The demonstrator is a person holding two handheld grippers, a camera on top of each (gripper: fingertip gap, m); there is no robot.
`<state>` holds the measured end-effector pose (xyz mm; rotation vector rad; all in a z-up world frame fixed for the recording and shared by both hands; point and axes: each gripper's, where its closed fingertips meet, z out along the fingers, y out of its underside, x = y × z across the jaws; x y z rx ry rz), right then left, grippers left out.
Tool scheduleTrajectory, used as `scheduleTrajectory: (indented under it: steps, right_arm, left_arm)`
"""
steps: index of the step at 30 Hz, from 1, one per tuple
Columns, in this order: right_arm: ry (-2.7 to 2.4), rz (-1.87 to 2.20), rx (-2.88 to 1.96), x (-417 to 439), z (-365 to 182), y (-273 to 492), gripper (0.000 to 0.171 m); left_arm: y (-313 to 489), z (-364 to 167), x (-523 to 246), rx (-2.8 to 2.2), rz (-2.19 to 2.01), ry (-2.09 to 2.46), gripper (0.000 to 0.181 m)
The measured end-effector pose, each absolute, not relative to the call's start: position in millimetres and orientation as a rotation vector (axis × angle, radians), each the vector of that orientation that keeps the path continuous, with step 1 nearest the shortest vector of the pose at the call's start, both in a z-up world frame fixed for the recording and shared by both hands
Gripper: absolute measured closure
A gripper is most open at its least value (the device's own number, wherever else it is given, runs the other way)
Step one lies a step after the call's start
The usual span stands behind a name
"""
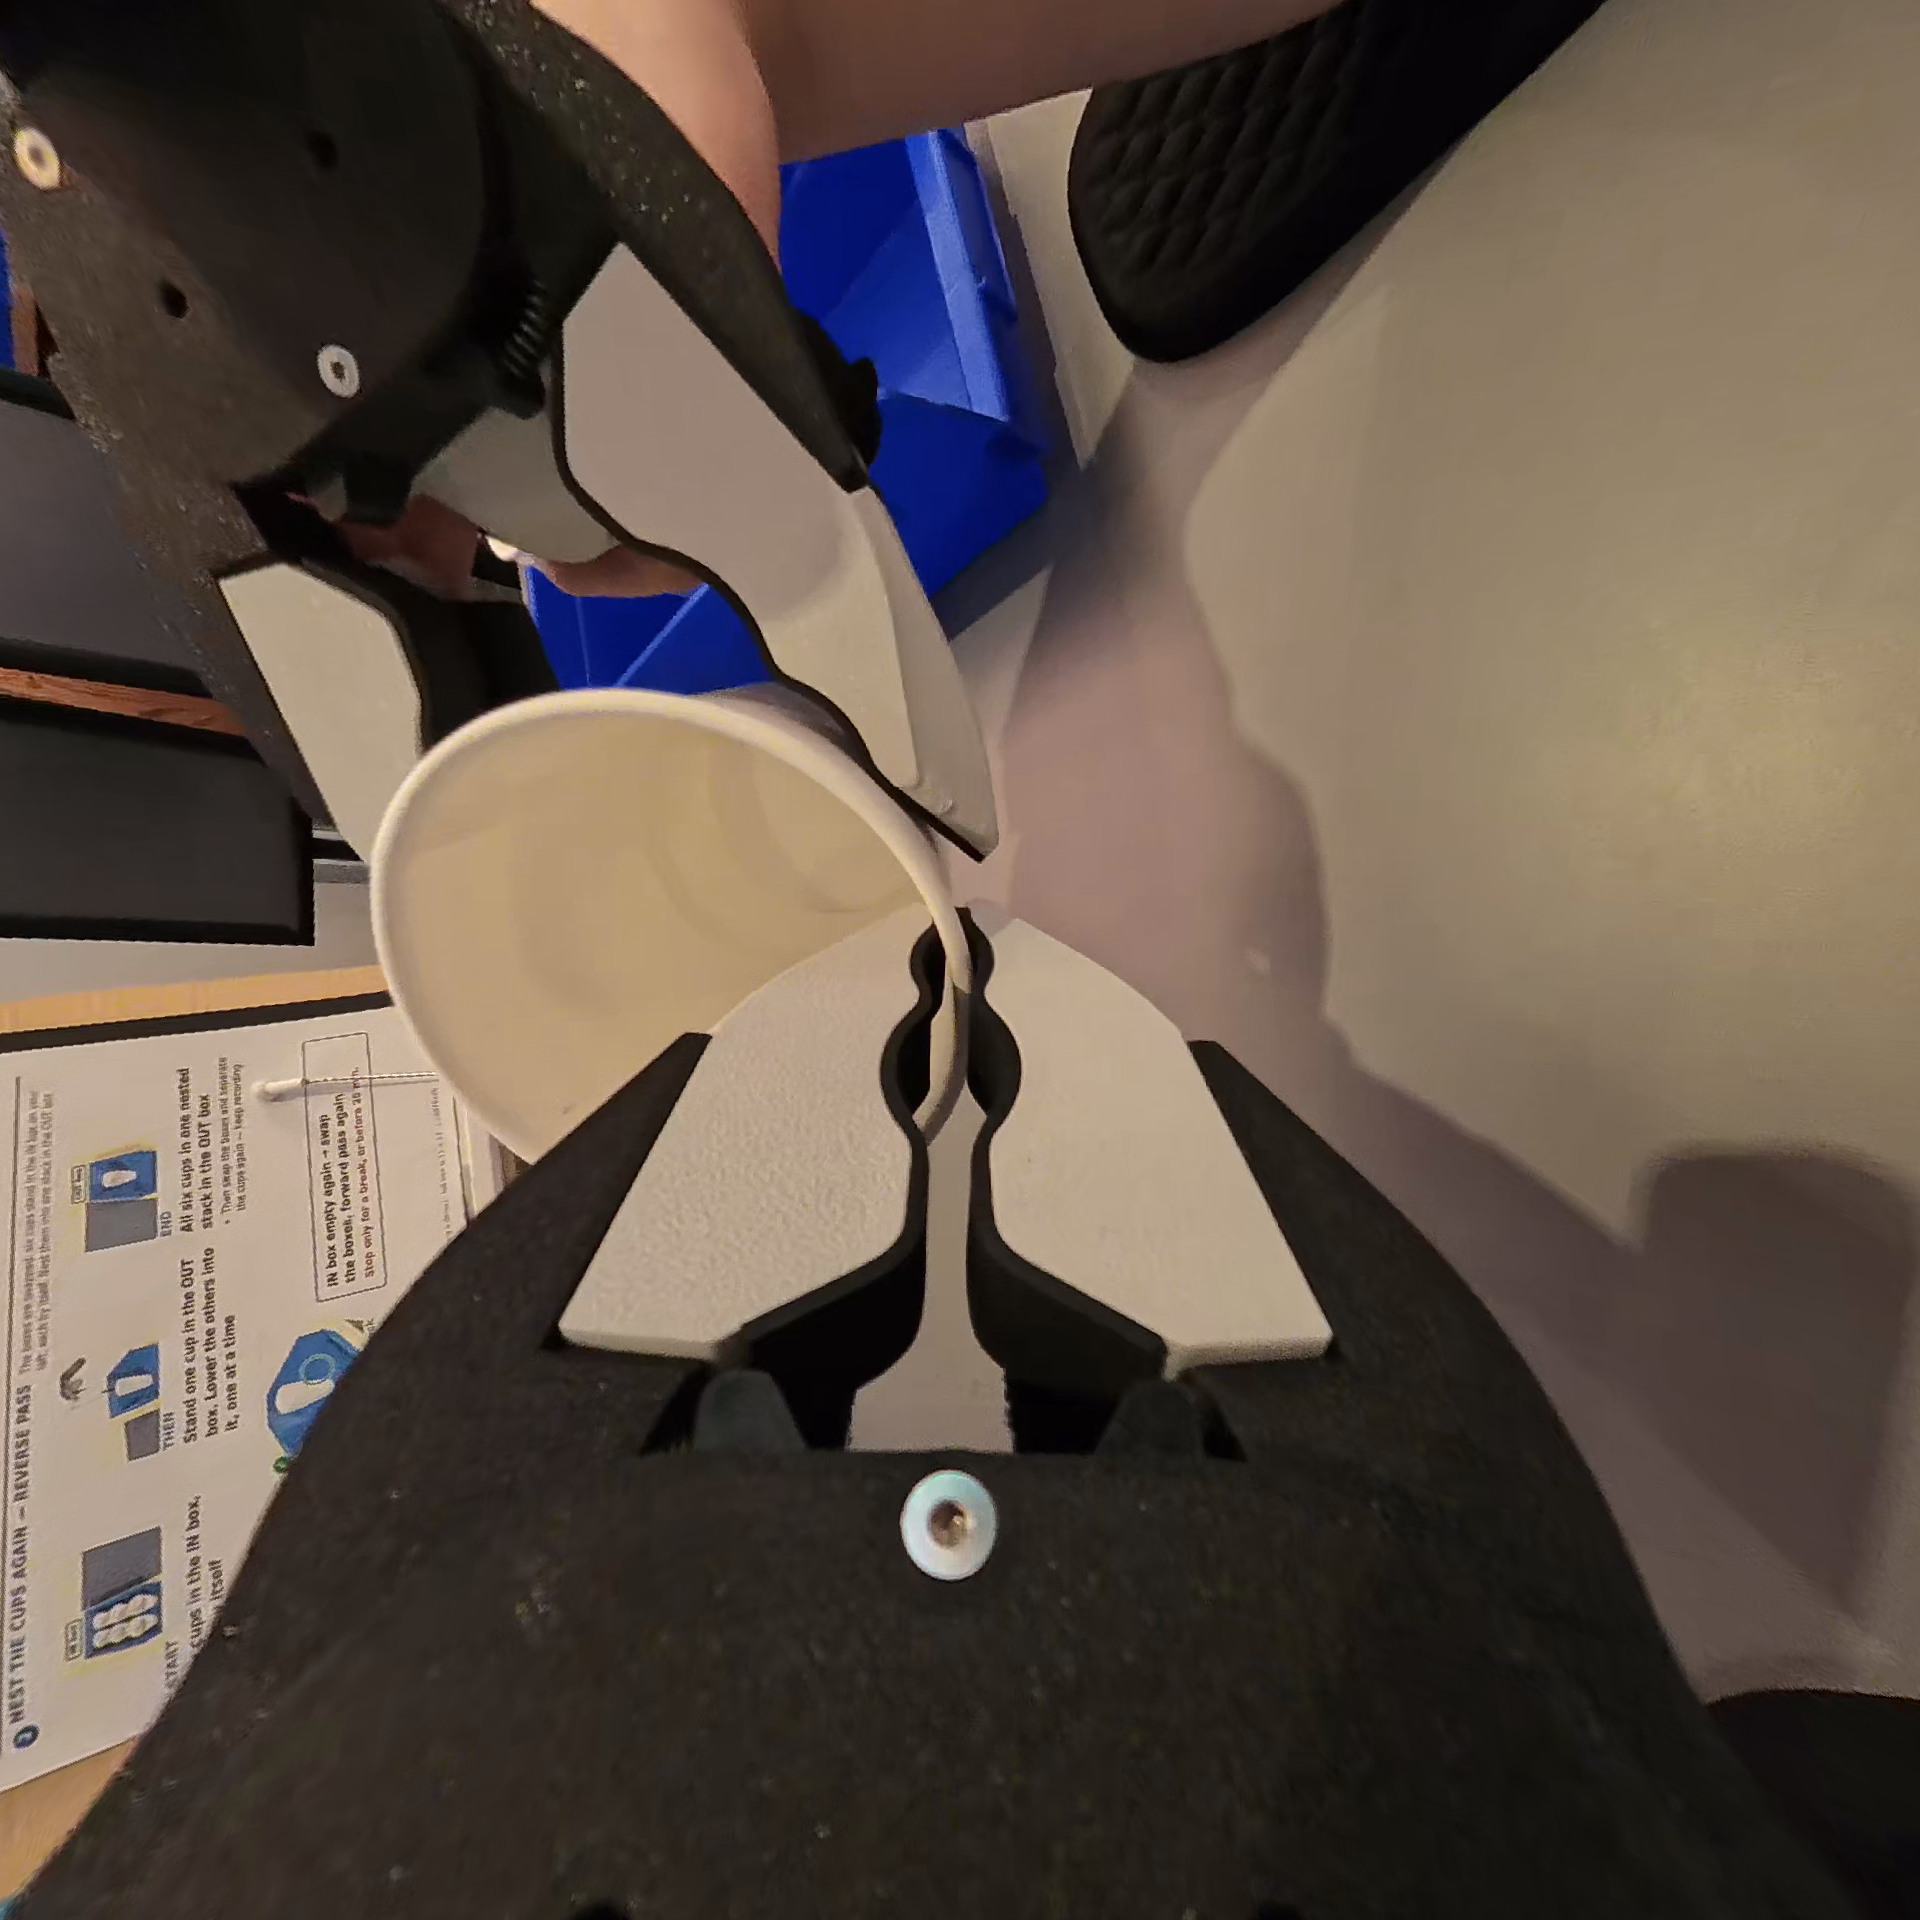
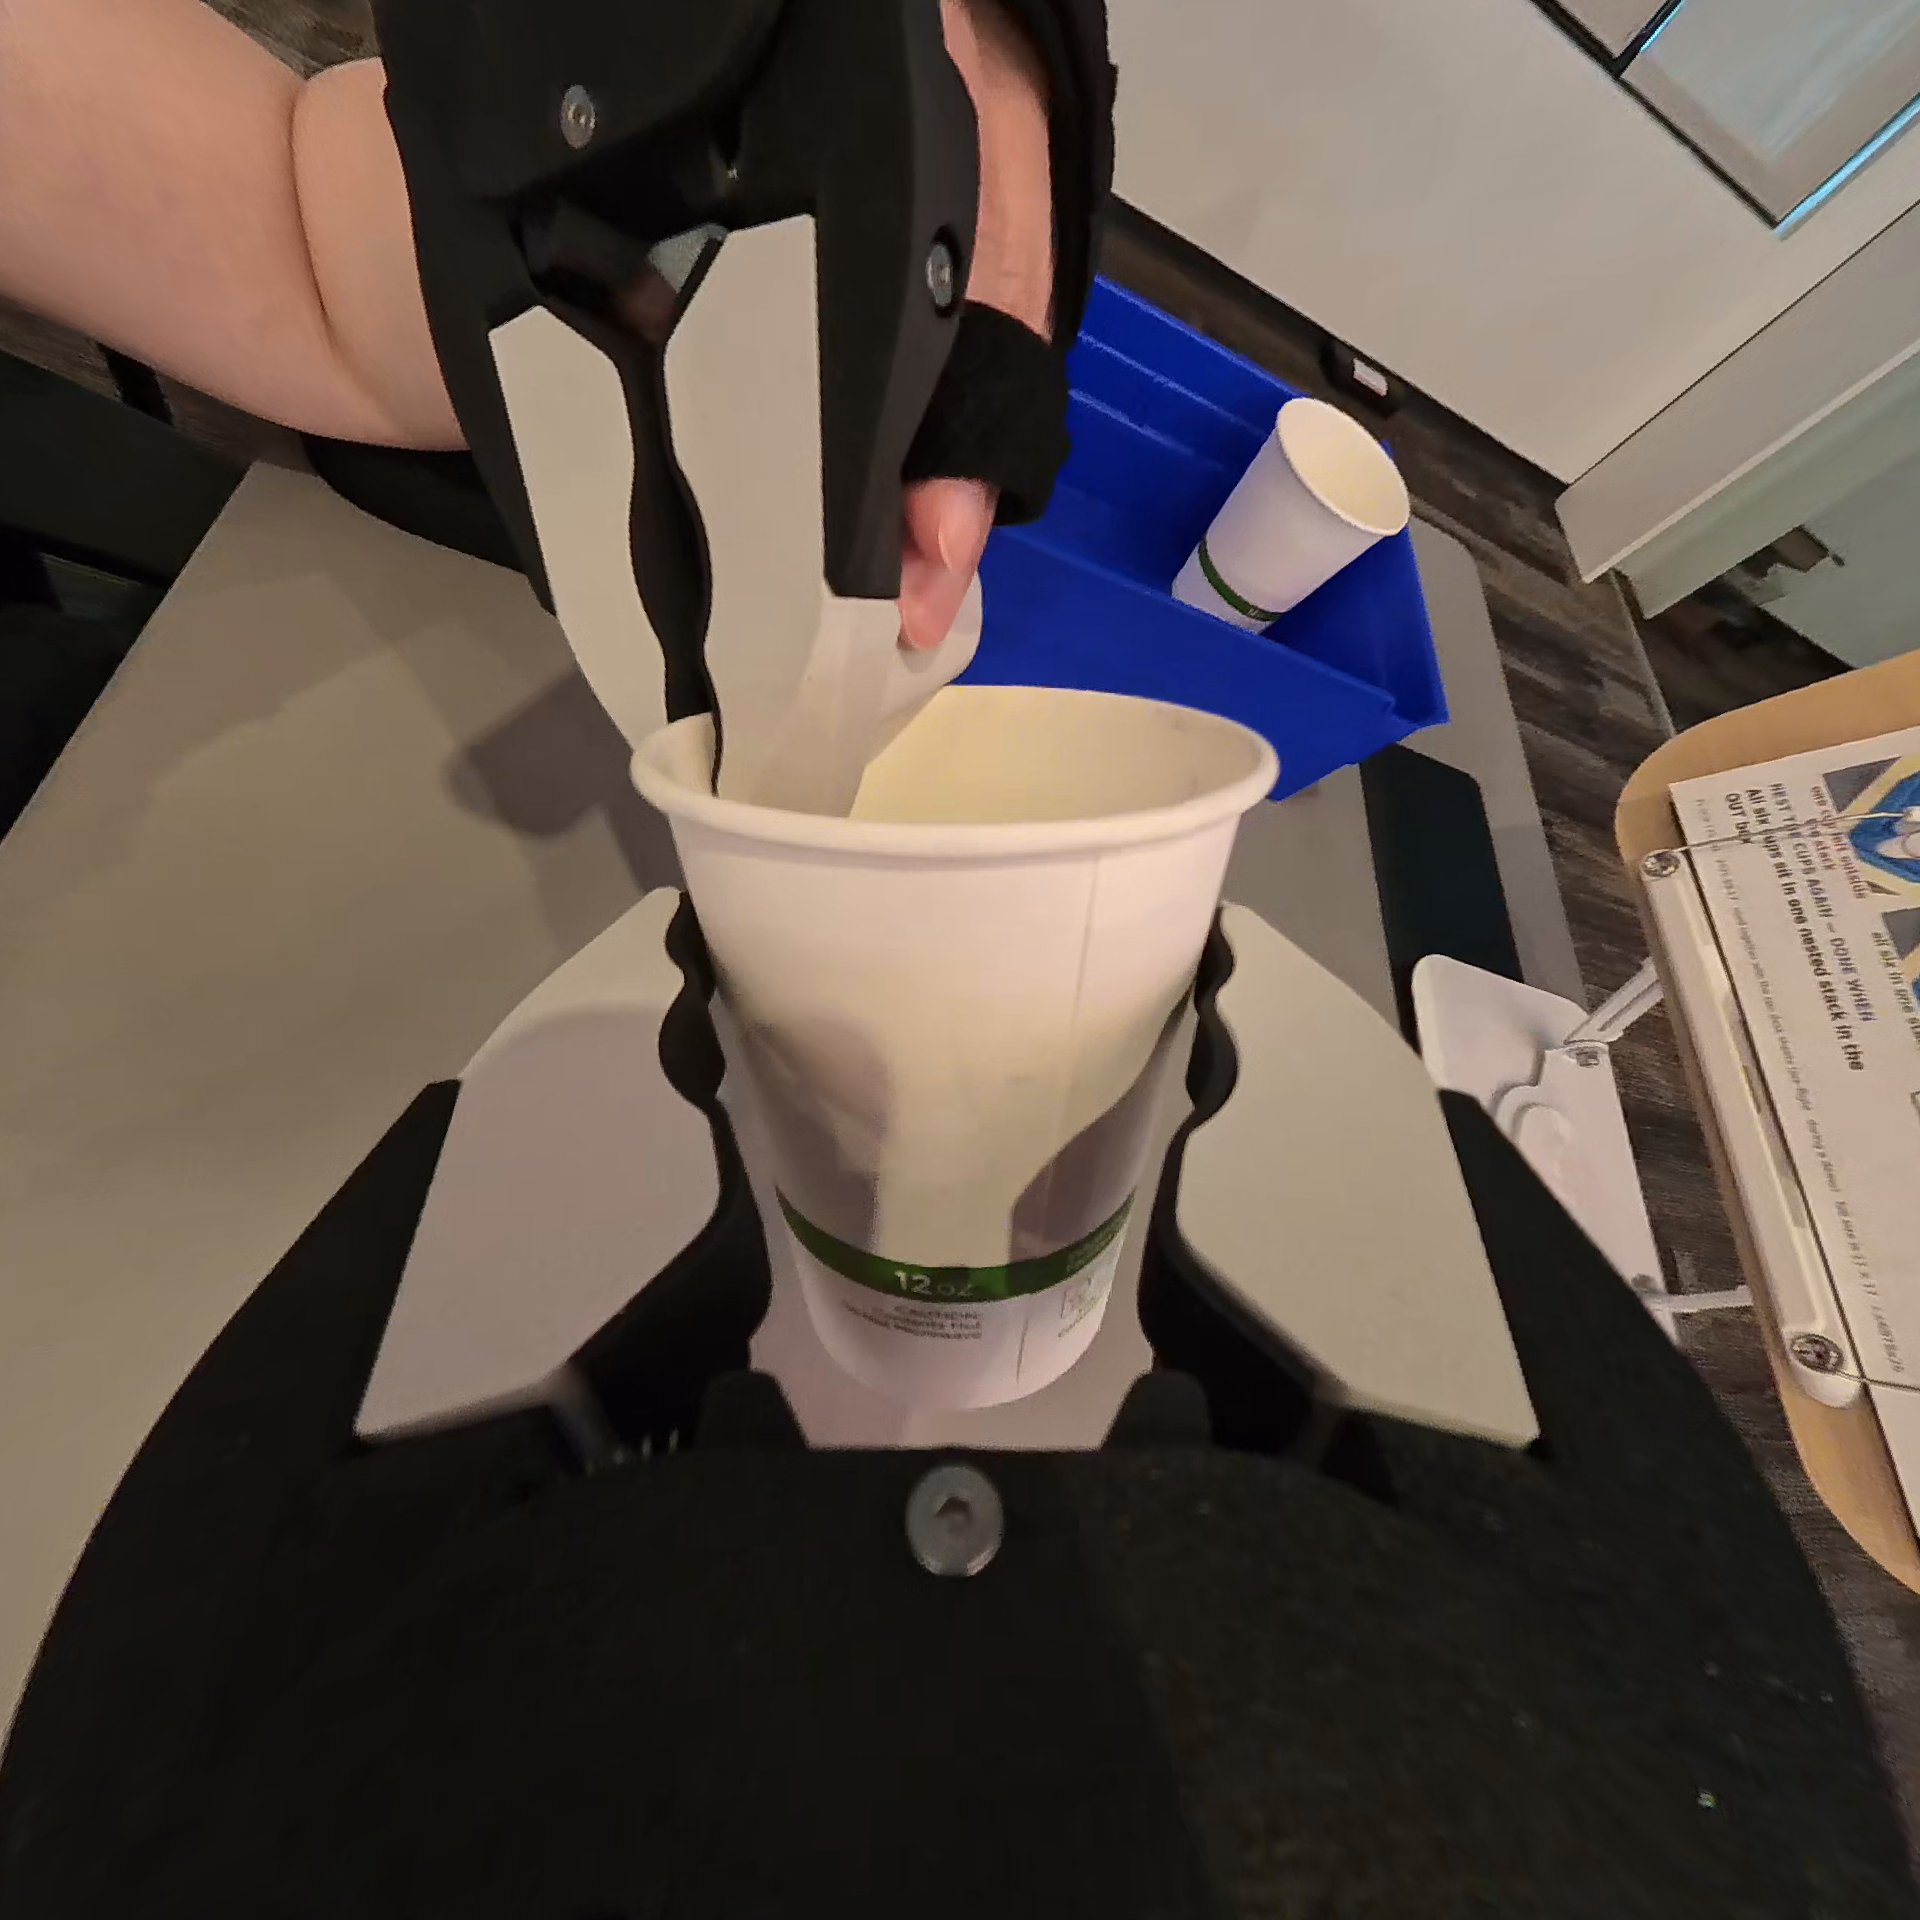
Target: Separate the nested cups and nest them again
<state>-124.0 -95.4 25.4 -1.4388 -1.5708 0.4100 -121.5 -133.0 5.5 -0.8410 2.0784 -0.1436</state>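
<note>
A white paper cup with a green band (image 2: 956, 1039) is held above the grey table (image 2: 260, 831). My right gripper (image 2: 951, 935) is shut on the cup's body, one finger on each side. My left gripper (image 2: 717, 758) comes down from above and is shut on the cup's rim, one finger inside and one outside. In the left wrist view I look into the cup's open mouth (image 1: 582, 914); my left gripper (image 1: 961, 956) pinches the rim, and the right gripper's fingers (image 1: 748, 499) flank the cup. I cannot tell whether another cup is nested inside.
A blue bin (image 2: 1143, 644) stands behind the cup, with another white cup (image 2: 1299, 509) leaning inside it. The bin also shows in the left wrist view (image 1: 914, 364). A printed sheet on a wooden board (image 2: 1787, 1039) lies to the right. A black padded armrest (image 1: 1247, 187) is nearby.
</note>
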Motion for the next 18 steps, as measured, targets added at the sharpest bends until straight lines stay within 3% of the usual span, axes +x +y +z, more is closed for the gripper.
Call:
scheduleTrajectory:
  steps: [3, 9, 14, 18]
  right_arm:
    - [-1.583, 0.424, -1.455, -124.0, 22.4, -95.4, 0.084]
    - [-1.554, 0.446, -1.465, -122.1, 24.1, -89.8, 0.084]
    - [-1.385, 0.414, -1.514, -83.7, 41.4, -61.6, 0.085]
    - [-0.857, 0.276, -1.51, 23.0, 106.3, -19.8, 0.084]
  left_arm:
    - [-132.3, 5.5, -121.0, -0.849, -0.146, 2.071, 0.178]
    - [-125.5, 20.9, -123.8, -0.878, -0.156, 1.984, 0.139]
    - [-105.4, 72.9, -140.5, -0.916, -0.202, 1.721, 0.131]
    - [-92.8, 89.0, -151.3, -0.96, -0.236, 1.623, 0.132]
